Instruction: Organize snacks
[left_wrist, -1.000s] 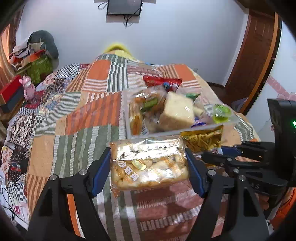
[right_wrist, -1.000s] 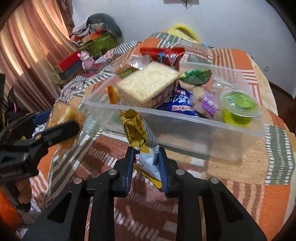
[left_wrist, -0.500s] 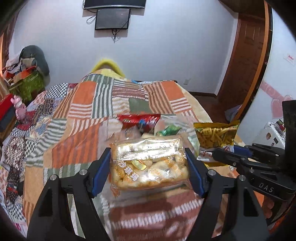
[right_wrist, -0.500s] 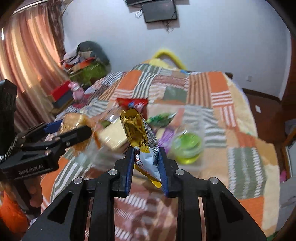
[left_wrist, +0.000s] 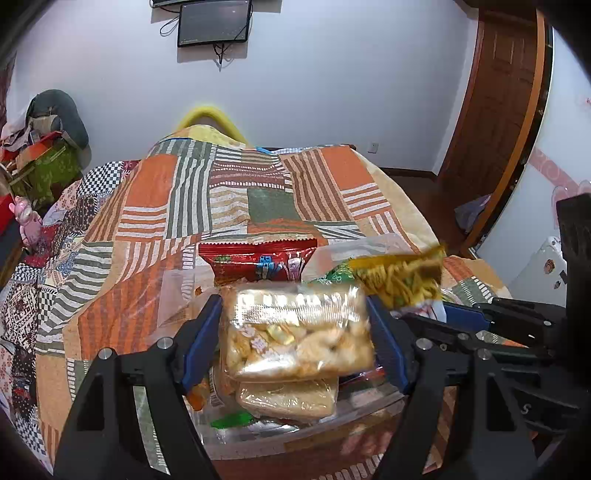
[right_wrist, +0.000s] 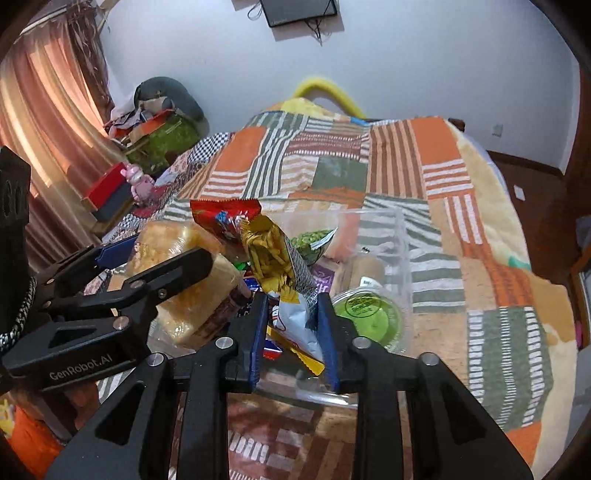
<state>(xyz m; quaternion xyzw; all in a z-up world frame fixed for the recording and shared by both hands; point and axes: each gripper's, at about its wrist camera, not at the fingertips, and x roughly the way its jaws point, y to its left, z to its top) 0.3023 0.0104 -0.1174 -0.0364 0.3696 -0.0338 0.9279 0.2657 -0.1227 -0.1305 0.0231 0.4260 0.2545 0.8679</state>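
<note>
My left gripper is shut on a clear pack of pale biscuits and holds it over the clear plastic box. My right gripper is shut on a yellow bag of stick snacks, also over the box. That bag shows blurred in the left wrist view. The left gripper stands to the left in the right wrist view. In the box lie a red snack bag, a wrapped cake block, a green jelly cup and a green packet.
The box rests on a patchwork bed cover. Clutter and a pink toy sit at the bed's left side by the curtain. A wooden door is on the right. A screen hangs on the wall.
Both grippers have risen and moved forward with their packs, from in front of the box to over it. The right gripper's jaws look a little wider around the bag.
</note>
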